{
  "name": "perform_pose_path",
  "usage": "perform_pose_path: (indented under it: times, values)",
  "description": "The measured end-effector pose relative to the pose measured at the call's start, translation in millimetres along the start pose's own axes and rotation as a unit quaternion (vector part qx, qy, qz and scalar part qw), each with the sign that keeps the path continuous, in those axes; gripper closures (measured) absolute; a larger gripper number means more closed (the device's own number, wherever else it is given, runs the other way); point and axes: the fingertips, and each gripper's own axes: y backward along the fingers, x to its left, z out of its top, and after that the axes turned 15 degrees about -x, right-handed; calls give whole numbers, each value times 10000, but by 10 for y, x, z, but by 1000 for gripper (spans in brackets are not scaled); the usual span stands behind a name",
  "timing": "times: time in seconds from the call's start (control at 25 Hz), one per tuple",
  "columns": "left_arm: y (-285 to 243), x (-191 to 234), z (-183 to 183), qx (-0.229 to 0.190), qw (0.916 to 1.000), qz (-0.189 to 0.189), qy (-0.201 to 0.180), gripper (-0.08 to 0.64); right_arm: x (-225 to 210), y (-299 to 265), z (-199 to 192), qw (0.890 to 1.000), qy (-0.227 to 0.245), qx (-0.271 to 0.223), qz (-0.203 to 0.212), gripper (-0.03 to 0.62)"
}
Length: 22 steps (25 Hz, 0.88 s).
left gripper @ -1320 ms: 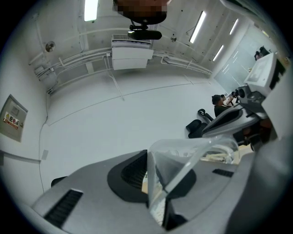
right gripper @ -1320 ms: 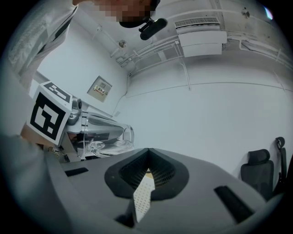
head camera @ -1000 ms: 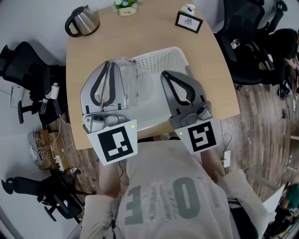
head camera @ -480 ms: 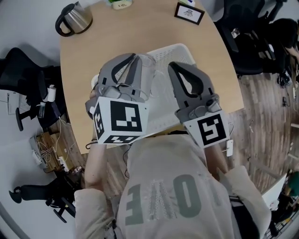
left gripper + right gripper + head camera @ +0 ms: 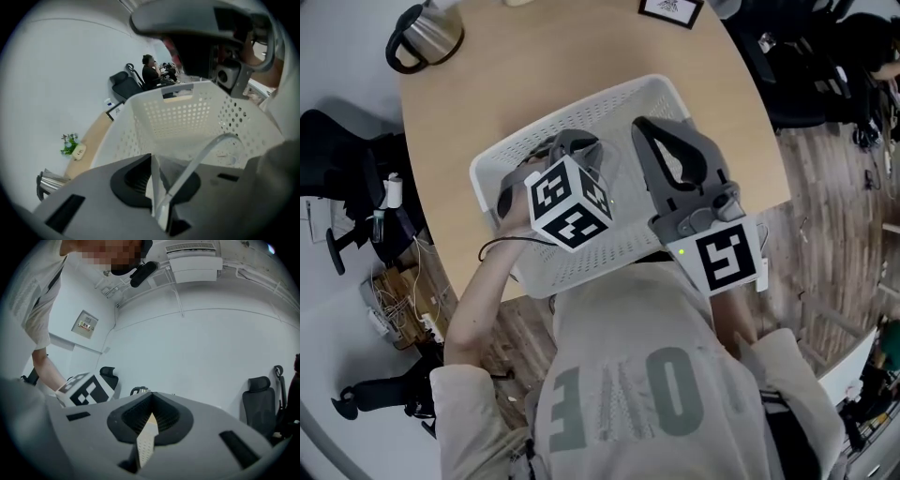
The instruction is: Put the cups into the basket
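Note:
A white perforated basket [image 5: 581,94] sits on the tan round table [image 5: 441,122]. My left gripper [image 5: 558,155] is tipped down inside the basket, its marker cube facing up. In the left gripper view my left gripper [image 5: 161,183] is shut on a clear plastic cup [image 5: 206,150], whose rim curves out over the basket's wall [image 5: 187,112] and floor. My right gripper [image 5: 639,124] hovers over the basket's right side. In the right gripper view my right gripper [image 5: 151,405] is shut, and only a sliver of basket and table shows in the slot behind its tips.
A steel kettle [image 5: 422,33] and a small sign card [image 5: 670,7] stand at the table's far edge. Black office chairs [image 5: 825,56] stand to the right, another chair [image 5: 337,141] and cables to the left. A small flower pot [image 5: 69,143] is on the table.
My left gripper has swung from above the basket's left rim down into the basket with the cup, rolling its marker cube upward. The right gripper has barely moved.

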Motion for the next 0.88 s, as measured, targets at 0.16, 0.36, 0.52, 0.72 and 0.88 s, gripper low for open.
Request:
perform_pose_path:
  times: [0.16,0.36,0.52,0.72,0.88]
  values:
    - [-248,-188,-323,484,9977,-480,24,523,-27,-15,-35,10000,-11,43,-29,595]
    - [-473,-401,-658,1066,9888,-1035,141,523,-66,-16,-121,9999,-91,98,-27,595]
    - [-583,-503,-833,1383,9815,-1321,103,523,-69,-24,-156,9998,-131,139,-27,595]
    - [-692,-628,-1000,1608,9736,-1595,278,523,-84,-16,-227,9996,-115,267,-22,595]
    - [-733,-690,-1115,1784,9670,-1767,421,523,-62,-23,-258,9994,-146,310,25,594]
